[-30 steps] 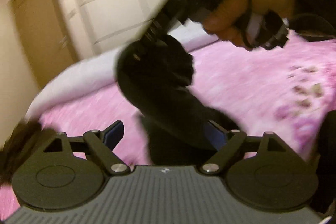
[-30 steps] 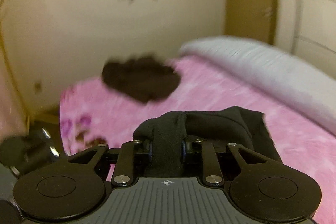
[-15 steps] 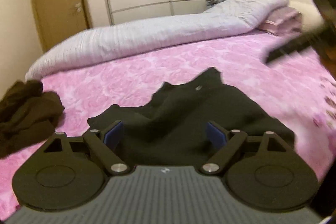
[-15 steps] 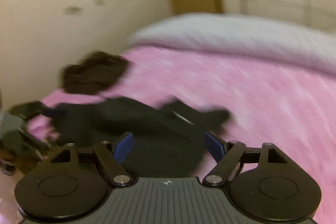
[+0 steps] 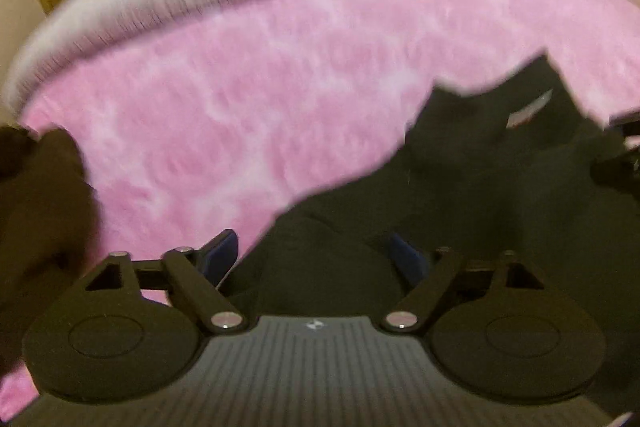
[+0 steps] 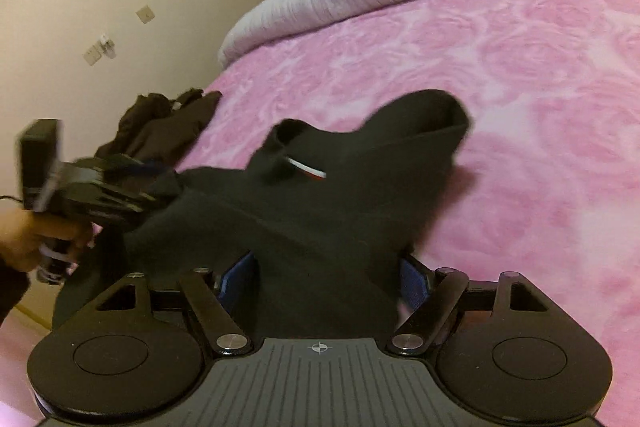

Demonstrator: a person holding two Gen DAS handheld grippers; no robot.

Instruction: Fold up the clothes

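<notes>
While the black garment (image 6: 340, 195) is spread on the pink bed (image 6: 520, 87), its cloth is straddled by both closing tools, left tool (image 5: 316, 259) and right tool (image 6: 326, 279), not yet pinched.

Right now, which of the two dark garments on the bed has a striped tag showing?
The black garment spread between both sets of jaws; its red-white tag shows. The brown garment sits crumpled near the bed's edge.
</notes>
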